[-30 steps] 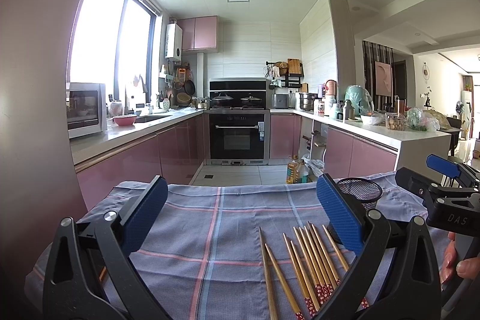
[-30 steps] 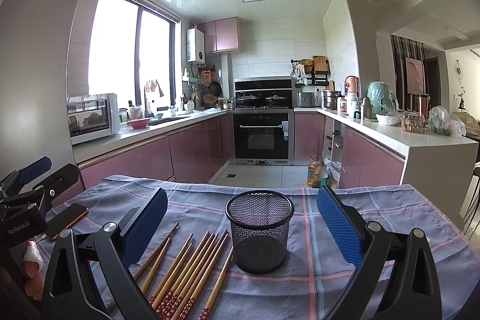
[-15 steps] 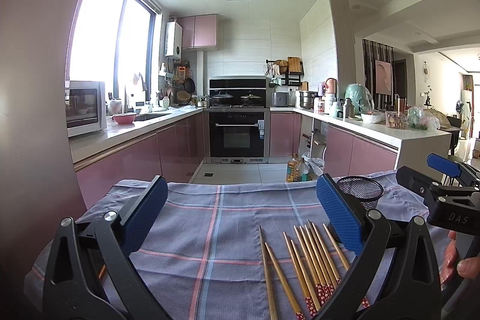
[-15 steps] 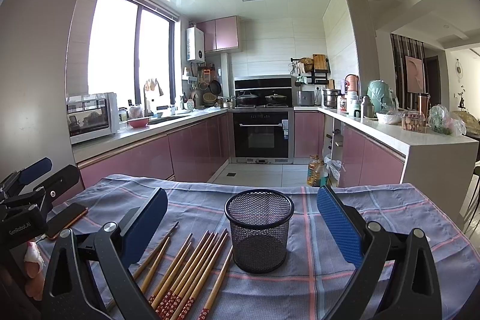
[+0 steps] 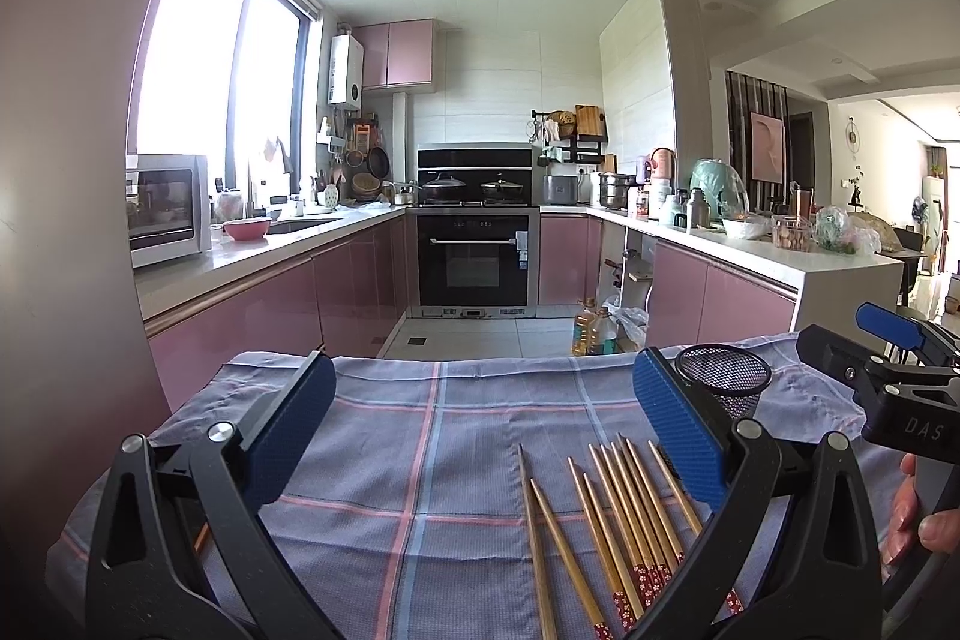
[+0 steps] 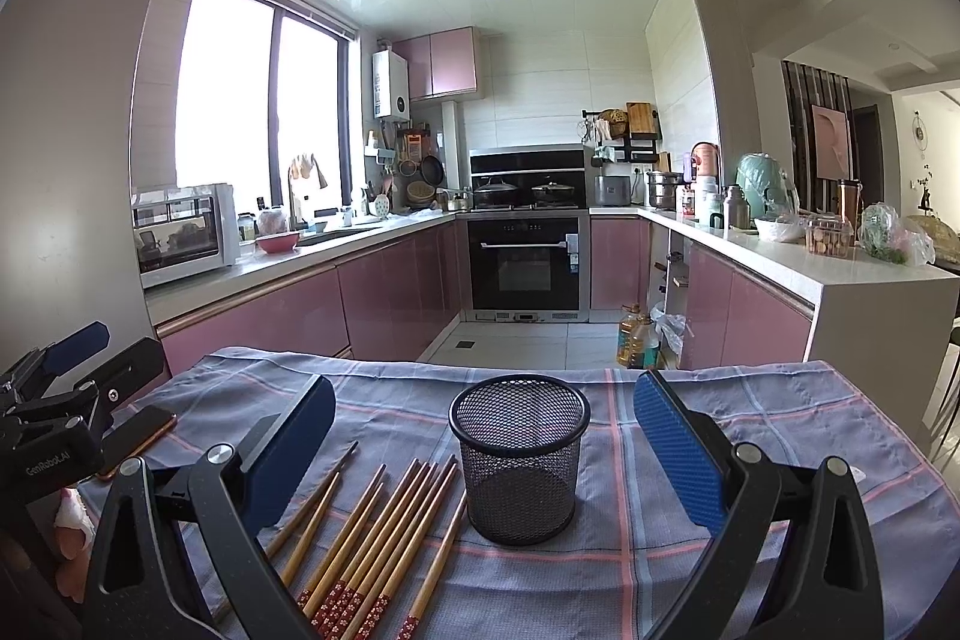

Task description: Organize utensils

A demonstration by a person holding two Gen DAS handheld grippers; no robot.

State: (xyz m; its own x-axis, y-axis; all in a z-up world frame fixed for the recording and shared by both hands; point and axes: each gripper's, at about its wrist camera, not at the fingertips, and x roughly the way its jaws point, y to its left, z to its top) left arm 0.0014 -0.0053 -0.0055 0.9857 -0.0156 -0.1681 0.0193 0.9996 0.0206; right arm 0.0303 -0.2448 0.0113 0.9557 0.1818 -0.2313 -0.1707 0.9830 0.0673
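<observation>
Nine slim wooden chopsticks [image 6: 384, 532], round black mesh cup [image 6: 519, 457], checked cloth [image 6: 660, 568]

My left claw [image 5: 480, 436] is black plastic: two triangular cut-out arms with silver pivot screws, each tipped by a blue textured pad [image 5: 675, 430]. My right claw [image 6: 480, 436] matches it, with "DAS" printed pale on its body; the left's body reads "GenRobot.AI".

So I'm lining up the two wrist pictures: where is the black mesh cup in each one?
Left wrist view: the mesh cup is at the right, partly hidden behind the left gripper's right finger.
Right wrist view: the cup stands in the middle, in full view.
Shared landmark: the chopsticks lying on the checked cloth beside the cup.
</observation>
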